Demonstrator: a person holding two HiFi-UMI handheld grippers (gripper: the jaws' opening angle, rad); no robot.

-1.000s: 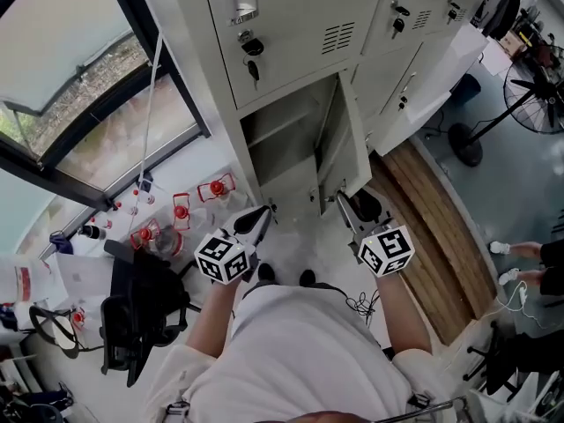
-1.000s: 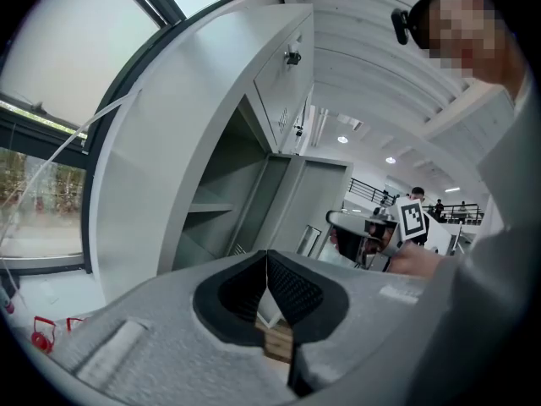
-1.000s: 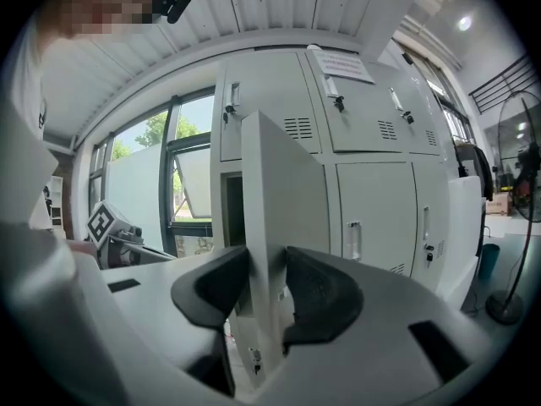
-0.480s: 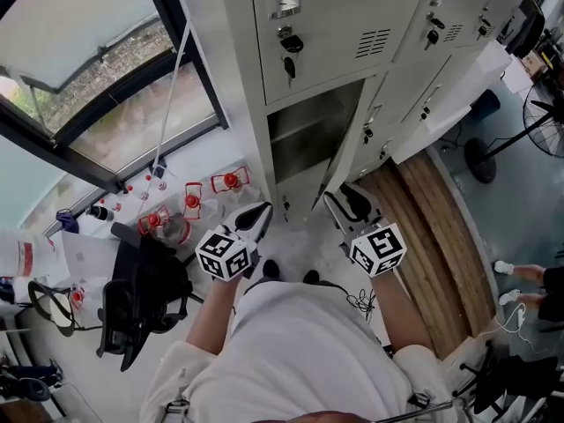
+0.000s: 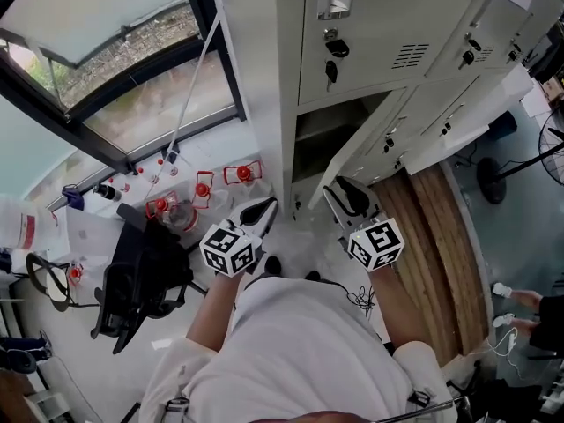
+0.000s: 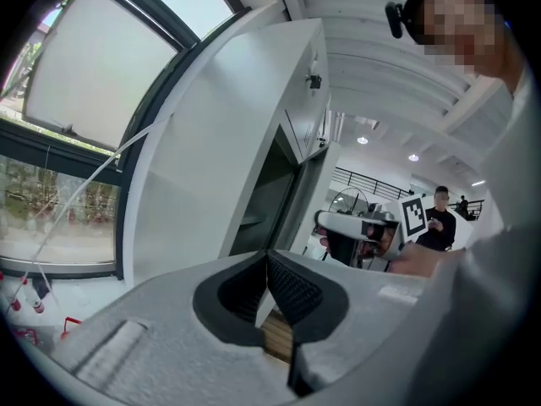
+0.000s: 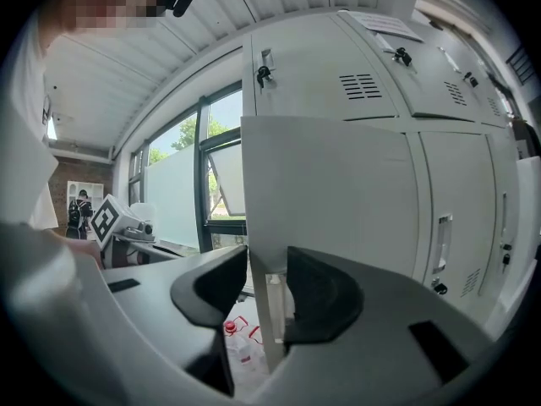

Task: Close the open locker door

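The grey lockers (image 5: pixel 388 33) stand ahead, and the lower compartment (image 5: pixel 326 139) is open. Its door (image 5: pixel 368 144) hangs ajar, swung out toward me on its right-hand hinge. My right gripper (image 5: pixel 333 192) is at the door's free lower edge. In the right gripper view the door (image 7: pixel 338 193) edge fills the gap between the jaws of the right gripper (image 7: pixel 269 286), which is shut on it. My left gripper (image 5: pixel 264 208) hangs shut and empty to the left of the opening. In its own view the left gripper (image 6: pixel 269 260) has its tips touching, facing the locker side (image 6: pixel 211 167).
Bottles with red caps (image 5: pixel 203 188) stand on the floor by the window (image 5: pixel 115 69), left of the lockers. A black office chair (image 5: pixel 141 280) is at my left. A wooden floor strip (image 5: pixel 441 236) runs to the right. A person's hand (image 5: pixel 520 324) shows at far right.
The door has swung from wide open to partly closed, with my right gripper following its edge. My head has moved closer to the lockers. The left gripper has barely shifted.
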